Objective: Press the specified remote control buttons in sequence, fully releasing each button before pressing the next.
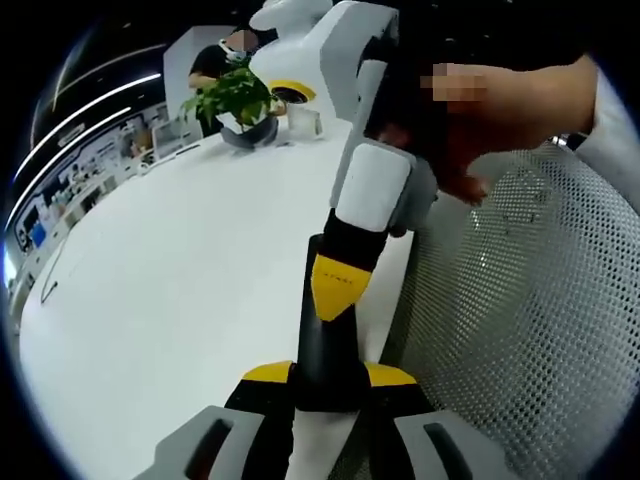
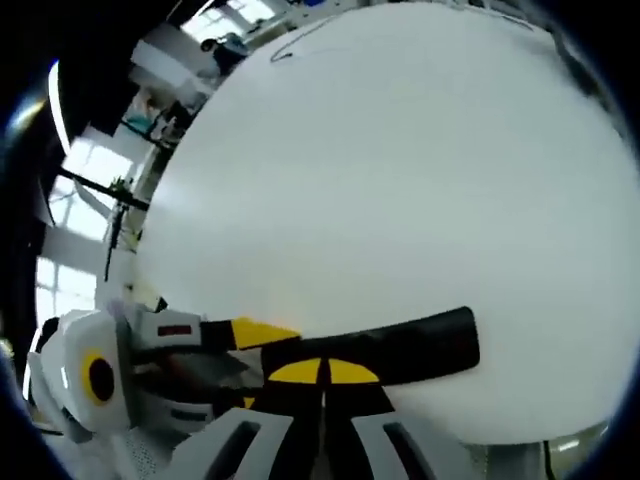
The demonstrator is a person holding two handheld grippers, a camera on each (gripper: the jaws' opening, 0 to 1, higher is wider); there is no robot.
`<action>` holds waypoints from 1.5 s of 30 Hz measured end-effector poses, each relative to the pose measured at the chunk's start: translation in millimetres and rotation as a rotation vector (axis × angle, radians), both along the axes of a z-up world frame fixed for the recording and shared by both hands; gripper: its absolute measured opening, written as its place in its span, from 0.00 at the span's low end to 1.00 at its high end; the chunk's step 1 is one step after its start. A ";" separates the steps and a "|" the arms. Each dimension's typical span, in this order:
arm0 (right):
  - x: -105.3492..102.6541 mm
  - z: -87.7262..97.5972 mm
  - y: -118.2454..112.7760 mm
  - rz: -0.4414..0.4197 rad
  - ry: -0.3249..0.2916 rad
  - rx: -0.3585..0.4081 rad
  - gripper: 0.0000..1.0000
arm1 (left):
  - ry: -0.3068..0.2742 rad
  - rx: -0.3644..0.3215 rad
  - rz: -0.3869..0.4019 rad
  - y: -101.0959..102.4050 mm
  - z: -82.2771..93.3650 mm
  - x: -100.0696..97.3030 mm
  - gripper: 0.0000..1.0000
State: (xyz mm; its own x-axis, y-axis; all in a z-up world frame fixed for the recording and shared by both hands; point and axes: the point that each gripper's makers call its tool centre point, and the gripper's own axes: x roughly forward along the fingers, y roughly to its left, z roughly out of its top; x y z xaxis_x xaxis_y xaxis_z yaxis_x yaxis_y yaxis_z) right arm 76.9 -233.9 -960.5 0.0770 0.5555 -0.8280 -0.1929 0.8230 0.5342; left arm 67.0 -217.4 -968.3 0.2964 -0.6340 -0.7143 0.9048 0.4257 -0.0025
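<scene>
White table [image 1: 180, 270] | pot [image 1: 250, 132]: green plant [image 1: 232, 95] | both tongs clamp black remote [image 2: 400, 350]

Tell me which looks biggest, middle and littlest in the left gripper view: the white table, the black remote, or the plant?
1. white table, which spreads across most of the view.
2. black remote, but it sits close to the camera, so it may only look big.
3. potted plant, far off at the table's end.

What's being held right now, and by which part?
The left gripper clamps the black remote by its near end; the right gripper only touches its face.
</scene>
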 end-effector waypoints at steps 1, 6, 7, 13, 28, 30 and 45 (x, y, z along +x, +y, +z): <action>-2.1 0.3 -0.8 0.009 0.007 0.015 0.00 | 0.001 0.000 0.004 -0.5 -0.1 0.4 0.25; 12.3 36.0 -8.2 -0.084 -0.183 0.130 0.00 | -0.001 0.000 0.016 -3.0 -1.3 1.4 0.25; 15.0 41.3 -14.3 -0.104 -0.217 0.117 0.00 | -0.001 -0.002 0.017 -3.1 -1.3 1.4 0.25; 40.0 91.9 -51.7 -0.256 -0.486 0.090 0.00 | 0.001 0.000 0.018 -2.7 -2.1 0.8 0.25; 44.4 131.7 -127.8 -0.377 -0.892 -0.135 0.14 | 0.012 0.031 0.014 -5.0 -3.5 1.5 0.24; 45.7 127.2 -127.6 -0.395 -0.892 -0.112 0.25 | 0.015 0.032 0.011 -4.7 -3.4 1.5 0.24; 61.6 147.5 -161.7 -0.539 -1.097 -0.265 0.93 | 0.031 0.064 -0.036 -4.4 -4.5 7.2 0.24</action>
